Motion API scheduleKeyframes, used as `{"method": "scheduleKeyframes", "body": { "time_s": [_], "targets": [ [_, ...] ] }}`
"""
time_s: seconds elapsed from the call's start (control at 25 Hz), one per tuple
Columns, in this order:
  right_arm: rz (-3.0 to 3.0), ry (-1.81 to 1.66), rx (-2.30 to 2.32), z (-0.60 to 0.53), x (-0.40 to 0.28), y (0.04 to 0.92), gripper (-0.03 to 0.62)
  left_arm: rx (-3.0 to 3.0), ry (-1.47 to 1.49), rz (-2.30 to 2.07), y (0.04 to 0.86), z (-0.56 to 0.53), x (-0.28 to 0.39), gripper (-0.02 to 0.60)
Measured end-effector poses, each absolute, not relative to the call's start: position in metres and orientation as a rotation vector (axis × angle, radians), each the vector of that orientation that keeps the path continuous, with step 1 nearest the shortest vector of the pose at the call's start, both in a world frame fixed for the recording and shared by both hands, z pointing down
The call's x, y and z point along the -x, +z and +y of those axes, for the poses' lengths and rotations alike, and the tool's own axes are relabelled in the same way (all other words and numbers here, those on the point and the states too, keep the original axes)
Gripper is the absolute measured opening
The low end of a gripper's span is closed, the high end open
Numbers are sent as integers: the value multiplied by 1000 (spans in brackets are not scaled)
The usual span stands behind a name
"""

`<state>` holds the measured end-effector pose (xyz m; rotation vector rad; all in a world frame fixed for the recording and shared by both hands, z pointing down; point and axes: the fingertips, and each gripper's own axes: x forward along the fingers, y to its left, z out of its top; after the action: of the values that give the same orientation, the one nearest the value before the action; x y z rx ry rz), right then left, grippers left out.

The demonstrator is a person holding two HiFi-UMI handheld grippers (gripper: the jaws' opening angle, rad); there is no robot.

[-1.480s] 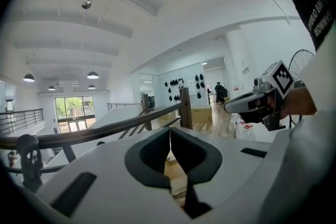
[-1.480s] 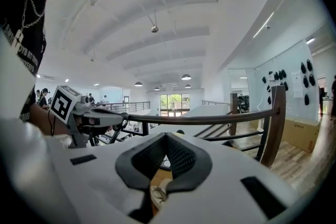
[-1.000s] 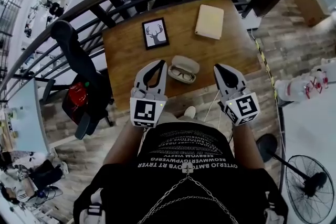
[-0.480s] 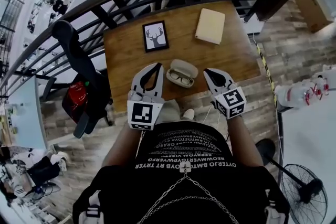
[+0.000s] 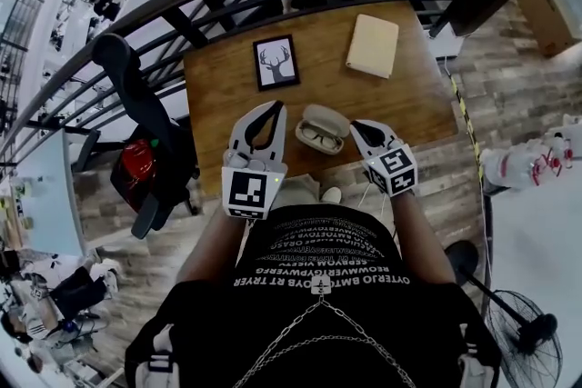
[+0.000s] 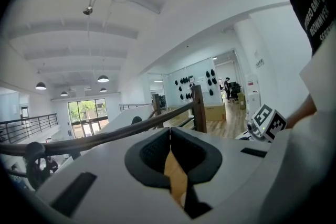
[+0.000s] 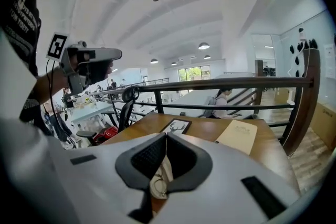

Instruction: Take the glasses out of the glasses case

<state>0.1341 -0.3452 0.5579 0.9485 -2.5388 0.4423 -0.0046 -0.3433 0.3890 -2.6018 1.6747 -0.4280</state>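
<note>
The wooden table (image 5: pixel 409 104) carries everything near its front edge. The left gripper (image 5: pixel 275 107) and right gripper (image 5: pixel 355 126) each have their jaws pressed together on nothing. Between them lies the glasses case (image 5: pixel 333 115), lid open. The glasses (image 5: pixel 317 139) sit inside, probably light, thin and fragile, so the bridge looks a safer hold than the slick lenses.

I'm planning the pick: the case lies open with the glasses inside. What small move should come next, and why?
Probably open the right gripper: its jaws stand together, its tip close beside the open glasses case, and the glasses lie uncovered inside. Shut jaws cannot take the frame.
</note>
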Motion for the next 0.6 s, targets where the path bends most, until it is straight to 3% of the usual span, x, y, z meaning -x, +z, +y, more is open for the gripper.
{"method": "scheduleKeyframes", "body": {
  "time_s": [0.52, 0.6],
  "targets": [
    [-2417, 551, -789, -347, -95, 646, 20, 2598, -442, 1712, 394, -366, 46, 29],
    [-2408, 554, -766, -349, -89, 657, 49, 2598, -447, 1716, 396, -371, 51, 29]
  ]
}}
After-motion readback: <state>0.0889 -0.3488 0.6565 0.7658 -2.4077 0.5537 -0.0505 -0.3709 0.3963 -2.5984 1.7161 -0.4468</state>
